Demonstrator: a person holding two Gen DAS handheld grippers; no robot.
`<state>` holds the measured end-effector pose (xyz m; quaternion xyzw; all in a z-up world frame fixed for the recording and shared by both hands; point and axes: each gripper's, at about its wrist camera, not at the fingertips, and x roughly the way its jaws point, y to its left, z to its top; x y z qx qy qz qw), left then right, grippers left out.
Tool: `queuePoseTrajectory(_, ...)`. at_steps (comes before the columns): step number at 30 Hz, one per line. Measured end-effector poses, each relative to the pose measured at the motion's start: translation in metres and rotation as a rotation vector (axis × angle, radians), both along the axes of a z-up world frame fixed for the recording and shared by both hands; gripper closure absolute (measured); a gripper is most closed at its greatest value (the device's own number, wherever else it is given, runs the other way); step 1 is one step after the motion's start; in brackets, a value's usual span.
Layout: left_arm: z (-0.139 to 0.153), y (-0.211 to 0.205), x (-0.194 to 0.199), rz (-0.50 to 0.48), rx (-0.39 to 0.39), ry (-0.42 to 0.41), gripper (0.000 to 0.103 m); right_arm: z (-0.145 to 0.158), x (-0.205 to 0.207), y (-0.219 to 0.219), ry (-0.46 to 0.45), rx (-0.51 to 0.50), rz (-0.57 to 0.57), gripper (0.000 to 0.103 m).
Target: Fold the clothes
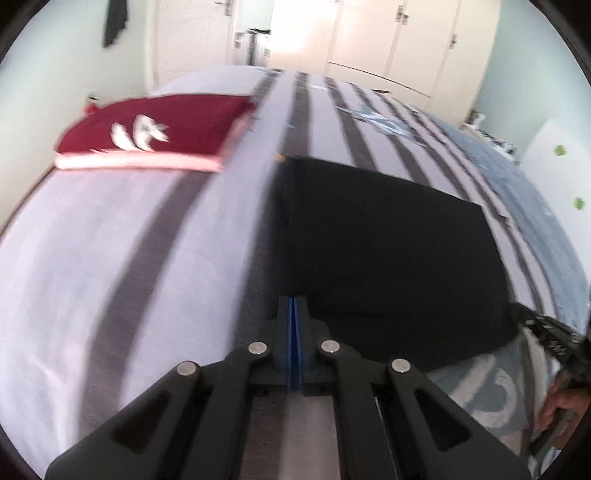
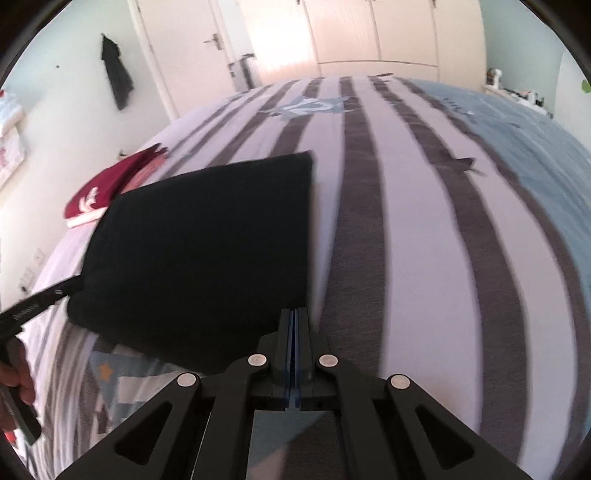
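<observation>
A folded black garment (image 1: pixel 388 251) (image 2: pixel 207 251) lies as a rectangle on the striped bed sheet (image 1: pixel 110 258) (image 2: pixel 424 258). My left gripper (image 1: pixel 293 301) is shut at its near left corner, the blue pads pressed together on the cloth edge. At the near right corner my right gripper (image 2: pixel 294 312) is shut in the same way. Each view catches the other gripper at the garment's opposite corner: the right gripper (image 1: pixel 546 332) and the left gripper (image 2: pixel 40 299). A folded maroon garment (image 1: pixel 147 129) (image 2: pixel 99 192) with a white print rests on a pink one at the bed's left edge.
The sheet turns blue (image 2: pixel 517 147) toward the right side of the bed. White wardrobe doors (image 2: pixel 369 29) and a room door (image 2: pixel 184 55) stand beyond the far end. A dark cloth (image 2: pixel 116 74) hangs on the left wall. A hand (image 1: pixel 561 402) holds the right gripper.
</observation>
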<state>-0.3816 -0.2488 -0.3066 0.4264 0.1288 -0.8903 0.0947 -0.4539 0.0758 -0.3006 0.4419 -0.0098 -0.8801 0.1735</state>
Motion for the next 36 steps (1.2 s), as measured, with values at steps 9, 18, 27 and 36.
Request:
queuePoseTrajectory(9, 0.029, -0.033, -0.028, 0.011, 0.098, 0.068, 0.041, 0.022, -0.045, 0.030, -0.020, -0.126, -0.048, 0.045)
queuePoseTrajectory(18, -0.009, -0.008, -0.066, -0.101, 0.180, 0.005, 0.039, -0.006, -0.064, -0.003, -0.093, -0.160, 0.034, 0.042)
queuePoseTrajectory(27, -0.027, -0.018, -0.069, -0.102, 0.309, 0.004, 0.035, -0.021, -0.055, 0.001, -0.141, -0.242, 0.052, 0.040)
queuePoseTrajectory(36, -0.026, -0.004, -0.084, -0.161, 0.333, -0.007, 0.044, -0.025, -0.071, -0.018, -0.170, -0.304, 0.101, 0.045)
